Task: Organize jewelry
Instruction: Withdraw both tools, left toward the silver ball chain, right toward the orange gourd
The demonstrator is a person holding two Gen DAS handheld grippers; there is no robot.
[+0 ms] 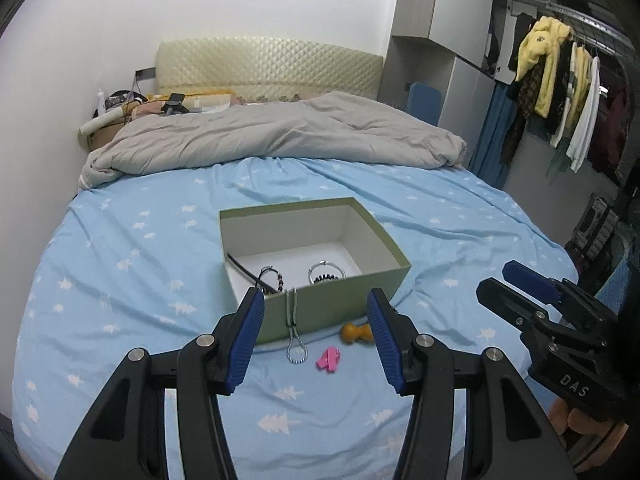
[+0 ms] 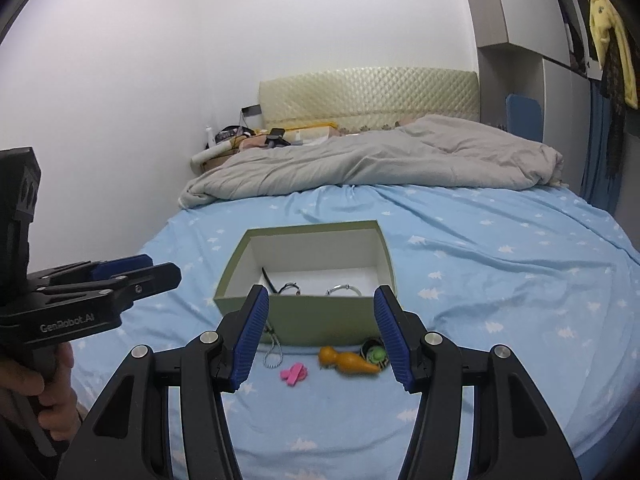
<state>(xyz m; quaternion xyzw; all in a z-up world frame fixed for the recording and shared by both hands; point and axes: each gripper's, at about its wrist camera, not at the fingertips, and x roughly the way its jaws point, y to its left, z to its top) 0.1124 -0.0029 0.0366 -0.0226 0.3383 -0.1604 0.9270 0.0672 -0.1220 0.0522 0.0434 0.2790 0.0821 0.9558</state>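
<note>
The green box sits open on the blue tree-print bedsheet with bracelets inside and a bead chain hanging over its 6 o'clock wall. Just beyond that wall lie a pink clip, an orange wooden piece and a green-black ball. The left gripper and right gripper hover with jaws apart and empty, a grey duvet heaped at 12 o'clock.

Ahead of your left gripper sits an open green box holding bracelets and a black cord. A bead chain drapes over its near wall. A pink clip lies just before it.
</note>
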